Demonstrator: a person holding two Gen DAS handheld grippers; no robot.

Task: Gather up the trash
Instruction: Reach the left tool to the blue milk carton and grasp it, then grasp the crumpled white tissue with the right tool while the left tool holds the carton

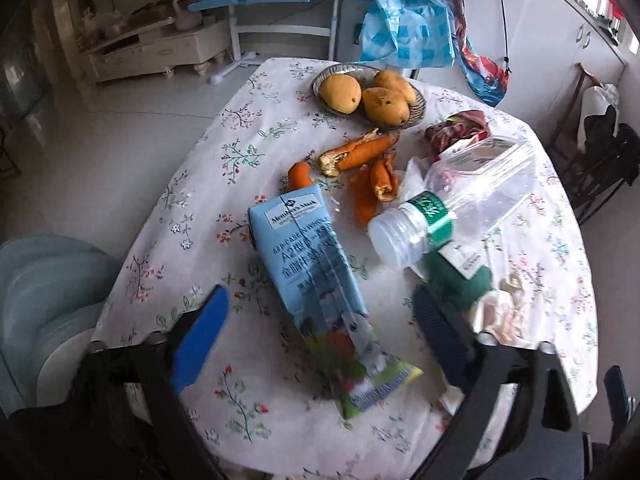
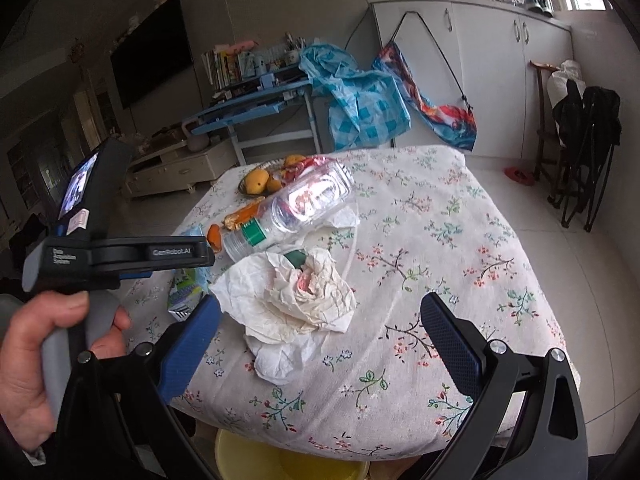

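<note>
Floral-cloth counter (image 1: 248, 408) in a living room, blue desk and checked blue bag behind, white cabinets to one side.

Trash on the counter: one light-blue milk carton (image 1: 308, 256), flattened, lying on its side, lower end blurred. One clear plastic bottle (image 1: 444, 216) with a green label, on its side, capless mouth facing the left camera. Orange peel (image 1: 360, 152), about four pieces, between carton and fruit. One wad of crumpled white tissue (image 2: 296, 296), stained pink in the middle, in front of the bottle. One reddish wrapper (image 1: 456, 130) behind the bottle. Wire basket (image 1: 418, 110) at the far edge holds three mangoes (image 1: 340, 92).

Left claw (image 1: 320, 328): jaws wide, straddling the lower half of the carton, pads not touching it. Right claw (image 2: 320, 344): jaws wide, nothing held, hovering at the near counter edge just before the tissue.

Left view only: carton print, all three mangoes, a pale blue chair at lower left. Right view only: the full tissue wad, the person's left hand (image 2: 44, 352) gripping the left tool's handle, a yellow bin (image 2: 288, 460) under the counter edge, a wall TV.
</note>
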